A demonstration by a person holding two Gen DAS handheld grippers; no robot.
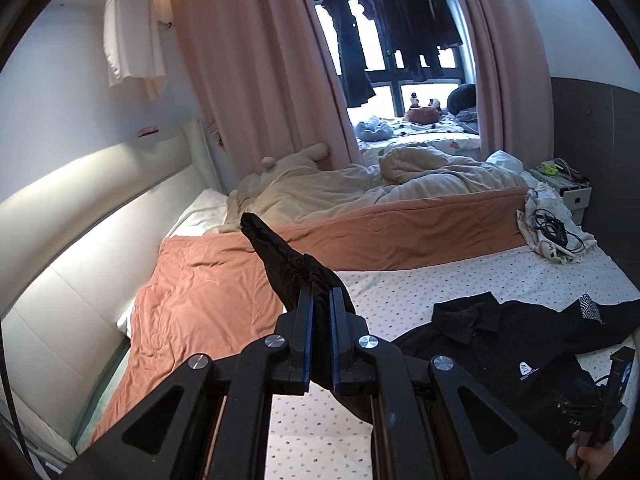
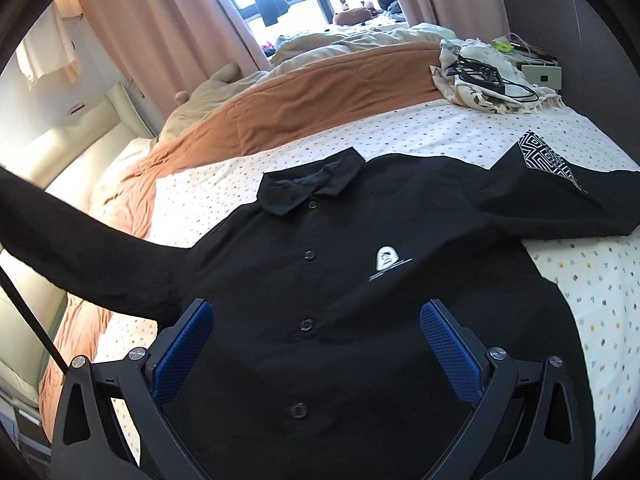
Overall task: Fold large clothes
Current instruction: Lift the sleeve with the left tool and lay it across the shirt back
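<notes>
Nearest the left wrist camera, the left hand-held gripper (image 1: 320,300) is pinching a bunched end of black sleeve (image 1: 280,256), its blue pads pressed together on the fabric, which is rising in a limp cone past the fingertips. The right hand-held gripper (image 2: 316,320) is hovering with its jaws spread wide over the lower front of the black shirt (image 2: 360,280), gripping nothing; contact with the cloth cannot be told.

The shirt is lying face up on the dotted bed sheet (image 2: 440,132), collar (image 2: 312,188) toward the orange quilt (image 2: 300,100), buttons closed, its other sleeve with the patterned patch (image 2: 548,156) stretching out flat toward the right of the view. The held sleeve is lifting off the bed toward the left.

Judgement: the fabric is looking light, thin and soft, draping and wrinkling easily, unlikely to slip from textured pads. Good holds appear to be the sleeve cuff, shoulder seam and hem corners; a mid-panel pinch risks bunching.
</notes>
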